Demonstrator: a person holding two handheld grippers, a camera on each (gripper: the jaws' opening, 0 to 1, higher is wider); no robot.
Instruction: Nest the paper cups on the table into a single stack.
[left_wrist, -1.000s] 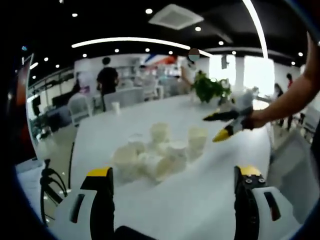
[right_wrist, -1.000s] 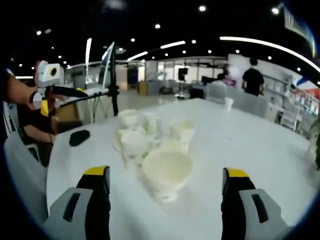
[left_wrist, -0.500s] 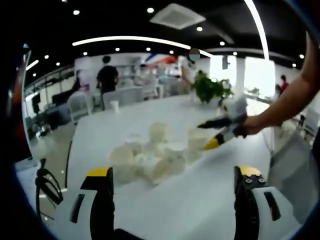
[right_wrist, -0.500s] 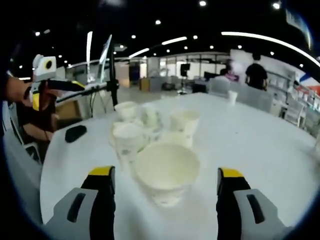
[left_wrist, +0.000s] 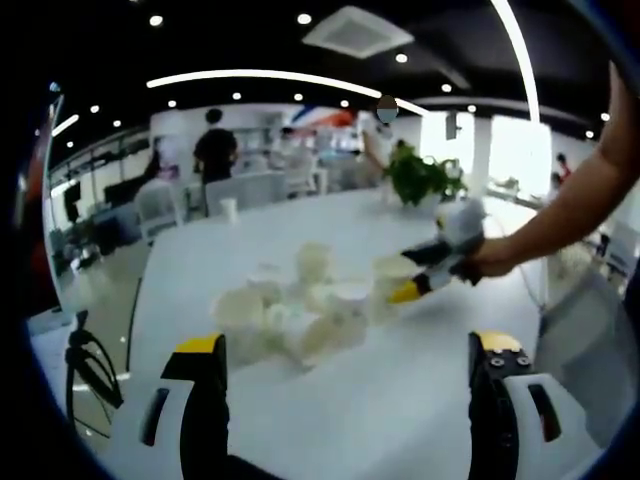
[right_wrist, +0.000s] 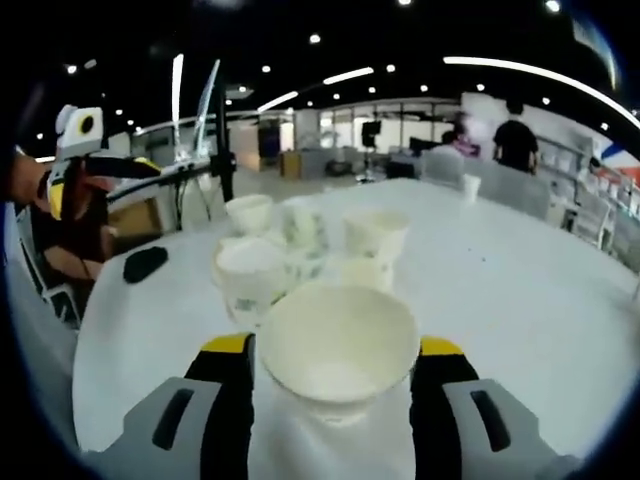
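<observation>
- Paper cups (left_wrist: 300, 315), white and loosely bunched, sit in a cluster on the white tabletop (left_wrist: 330, 420), well in from its edges; some stand upright, and others look tipped, though the blur makes that hard to judge.
- In the right gripper view, the nearest white paper cup (right_wrist: 337, 350) stands upright with its open mouth up, right between the yellow-tipped fingers of the right gripper (right_wrist: 335, 375).
- Those fingers stand narrow, one on each side of this cup's wall; whether they actually press it cannot be told.
- Just behind it stand more cups (right_wrist: 300, 240), one with a faint printed pattern on its side.
- In the left gripper view, the right gripper (left_wrist: 412, 284) comes in from the right, held by a person's hand (left_wrist: 490, 258), with its yellow tips at the cup on the right end of the cluster.
- The left gripper (left_wrist: 350, 345) hangs above the near part of the tabletop, its fingers spread wide with nothing between them, well short of the cluster.
- In the right gripper view, the left gripper (right_wrist: 100, 168) shows at the far left, off the tabletop's edge.
- A small black object (right_wrist: 145, 263) lies near the left edge of the tabletop.
- A lone white cup (right_wrist: 470, 186) stands near the far edge.
- A green potted plant (left_wrist: 420, 178) stands at the far end of the tabletop.
</observation>
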